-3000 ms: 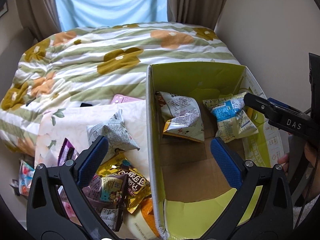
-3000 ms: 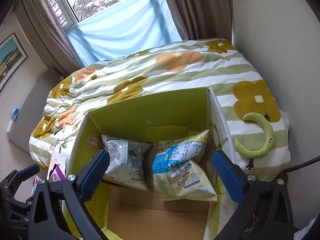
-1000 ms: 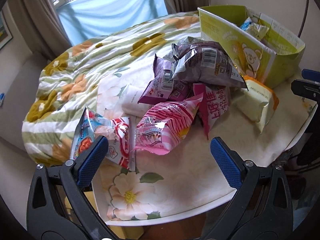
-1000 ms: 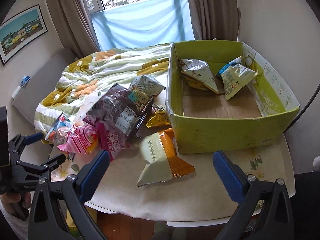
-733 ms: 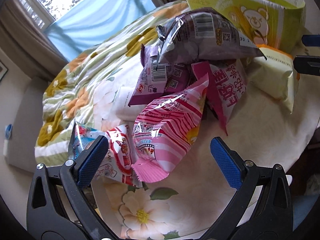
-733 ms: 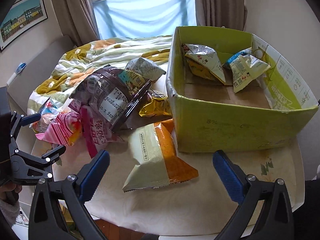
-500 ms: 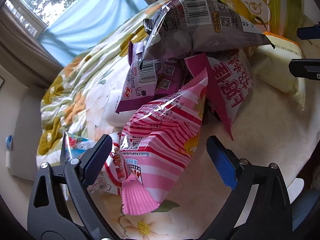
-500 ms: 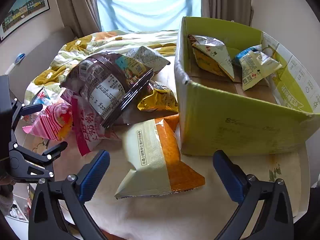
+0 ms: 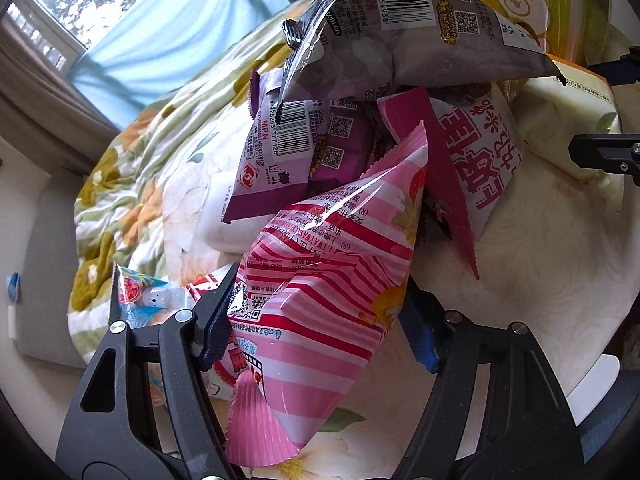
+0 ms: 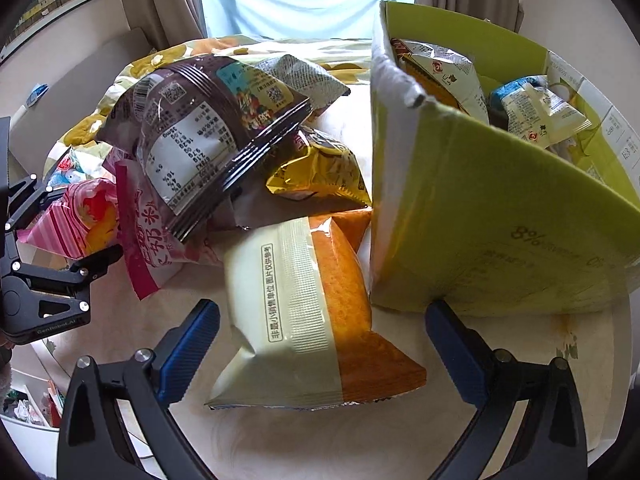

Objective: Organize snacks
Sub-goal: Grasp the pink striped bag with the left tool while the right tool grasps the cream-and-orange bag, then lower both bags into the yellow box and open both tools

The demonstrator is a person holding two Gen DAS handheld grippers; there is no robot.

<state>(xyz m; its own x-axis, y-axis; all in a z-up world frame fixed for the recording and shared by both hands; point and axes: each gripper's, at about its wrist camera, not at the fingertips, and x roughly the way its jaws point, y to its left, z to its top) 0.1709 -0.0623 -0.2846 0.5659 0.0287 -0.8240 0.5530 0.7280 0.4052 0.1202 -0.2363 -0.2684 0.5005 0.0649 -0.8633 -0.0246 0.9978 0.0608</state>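
On table [image 10: 520, 392] beside green box [image 10: 480, 216]: left gripper [image 9: 316, 320], jaws just closing, pinched pink striped packet [image 9: 320, 292]; right gripper [image 10: 320, 344] spread around cream-orange packet [image 10: 304, 304], not gripping. Box held two packets [image 10: 536, 108] only. Most of pile [image 10: 224, 140] remained outside; task looked early.

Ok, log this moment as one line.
left gripper: just closed on pink striped bag | right gripper: open over cream-orange bag | green box: two packets
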